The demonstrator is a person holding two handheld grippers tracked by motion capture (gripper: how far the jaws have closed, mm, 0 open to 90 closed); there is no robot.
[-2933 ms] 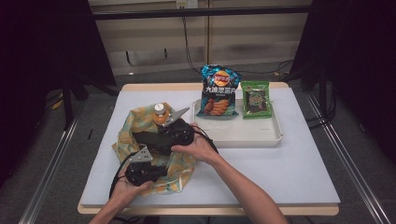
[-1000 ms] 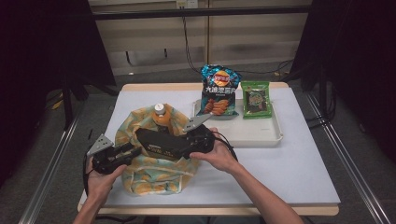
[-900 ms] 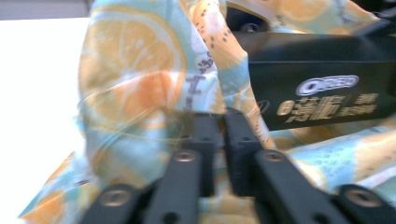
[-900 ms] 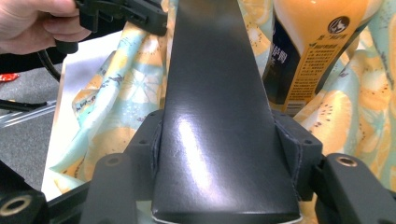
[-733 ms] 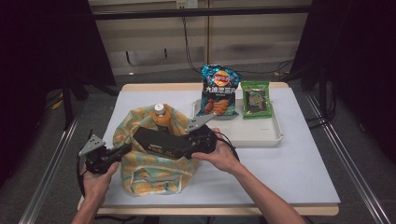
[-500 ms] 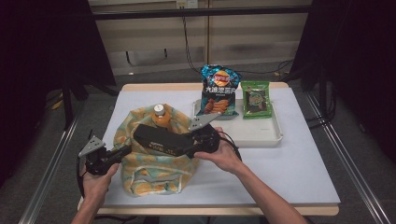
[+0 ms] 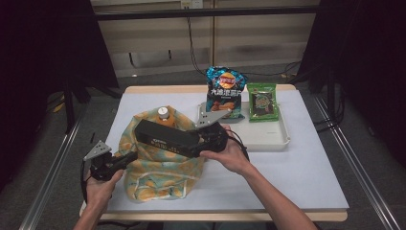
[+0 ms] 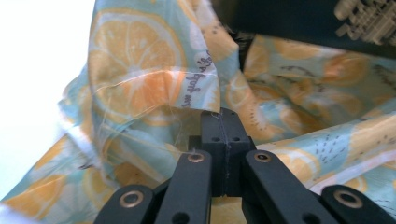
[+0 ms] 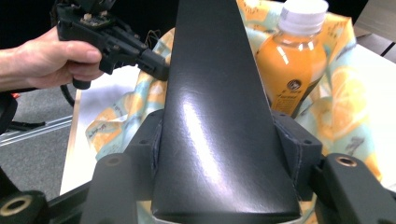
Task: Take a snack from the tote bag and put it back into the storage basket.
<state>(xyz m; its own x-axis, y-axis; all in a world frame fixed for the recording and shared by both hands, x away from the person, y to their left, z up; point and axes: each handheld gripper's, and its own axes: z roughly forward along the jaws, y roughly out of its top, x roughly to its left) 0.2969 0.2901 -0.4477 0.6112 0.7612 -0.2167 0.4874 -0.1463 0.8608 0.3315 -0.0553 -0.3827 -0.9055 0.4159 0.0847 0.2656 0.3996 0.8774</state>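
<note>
1. A long black cardboard box (image 7: 165, 138) lies across the middle of the high view, over the mouth of a soft cloth bag printed with orange slices on pale blue (image 7: 158, 167) that sits on the white-topped table (image 7: 306, 167).
2. The right claw (image 7: 196, 143) pinches the box's right end; in the right gripper view the box (image 9: 215, 116) fills the gap between both jaws.
3. An orange drink bottle with a white cap (image 7: 164, 115) stands inside the bag, just behind the box, upper centre-left of the high view.
4. The left claw (image 7: 131, 157), at the lower left, has its jaws pressed together on the bag's left edge; the left gripper view shows cloth (image 8: 154, 93) caught at the tips.
5. A white tray (image 7: 282, 139) right of centre carries a blue crisp packet (image 7: 225, 91), standing upright, and a green snack packet (image 7: 262, 101) beside it.
</note>
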